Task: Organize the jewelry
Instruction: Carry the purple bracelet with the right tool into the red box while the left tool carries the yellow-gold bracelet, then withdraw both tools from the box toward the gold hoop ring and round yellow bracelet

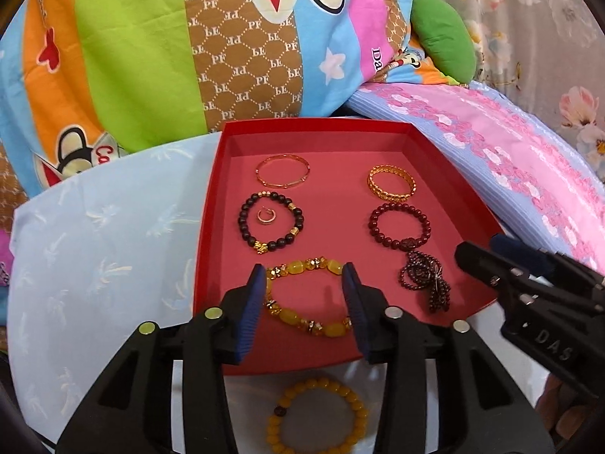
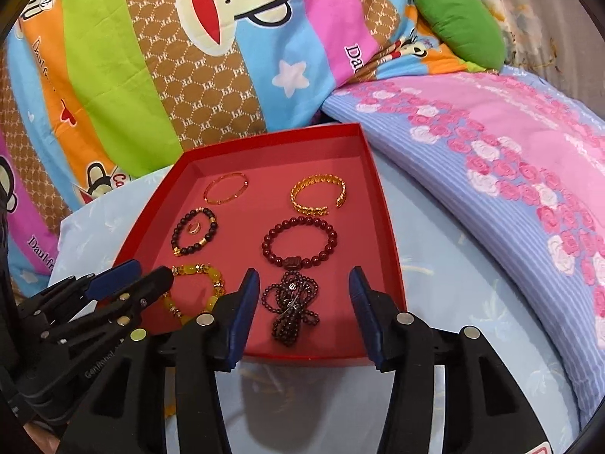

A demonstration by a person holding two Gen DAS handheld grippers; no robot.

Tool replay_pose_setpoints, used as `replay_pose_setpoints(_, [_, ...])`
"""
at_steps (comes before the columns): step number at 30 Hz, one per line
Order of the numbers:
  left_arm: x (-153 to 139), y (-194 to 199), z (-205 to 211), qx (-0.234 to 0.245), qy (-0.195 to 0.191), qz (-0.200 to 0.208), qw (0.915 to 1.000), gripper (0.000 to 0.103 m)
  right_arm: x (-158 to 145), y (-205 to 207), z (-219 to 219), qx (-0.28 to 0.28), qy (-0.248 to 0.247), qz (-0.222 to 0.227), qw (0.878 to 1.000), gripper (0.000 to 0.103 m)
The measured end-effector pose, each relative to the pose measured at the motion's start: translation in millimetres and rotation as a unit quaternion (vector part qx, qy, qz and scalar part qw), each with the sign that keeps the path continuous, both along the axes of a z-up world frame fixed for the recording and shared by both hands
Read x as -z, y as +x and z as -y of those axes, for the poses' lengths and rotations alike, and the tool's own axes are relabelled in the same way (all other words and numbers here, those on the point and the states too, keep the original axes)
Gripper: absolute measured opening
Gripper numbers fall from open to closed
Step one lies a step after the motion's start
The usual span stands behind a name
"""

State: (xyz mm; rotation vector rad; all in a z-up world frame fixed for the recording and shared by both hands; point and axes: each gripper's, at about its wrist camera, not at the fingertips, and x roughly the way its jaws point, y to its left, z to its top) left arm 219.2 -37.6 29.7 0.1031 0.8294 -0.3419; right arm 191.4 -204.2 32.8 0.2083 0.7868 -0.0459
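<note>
A red tray holds several pieces of jewelry. My left gripper is open, its jaws on either side of a yellow stone bracelet at the tray's near edge. My right gripper is open above a bundled dark garnet bead strand. Further back lie a dark red bead bracelet, a black bead bracelet with a small ring inside it, a thin gold bangle and a gold cuff. A yellow bead bracelet lies outside the tray.
The tray rests on a pale blue cloth. A cartoon-print quilt is piled behind it, a pink and lilac rose quilt runs along the right, and a green cushion sits at the back right.
</note>
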Motion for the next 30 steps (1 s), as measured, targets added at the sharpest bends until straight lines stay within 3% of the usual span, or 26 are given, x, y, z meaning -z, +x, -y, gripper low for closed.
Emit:
replay_pose_setpoints(15, [-13,-33,-5,-0.020,0.023,0.020,0.9993,0.043,-12,-37,-7,-0.003,0.006,0.009,1.000,0.049])
replay_pose_setpoints(30, [-15,-76,-9,-0.015,0.012,0.018,0.9997,0.043,-11,-87,-19,-0.007,0.002,0.008,1.000,0.049])
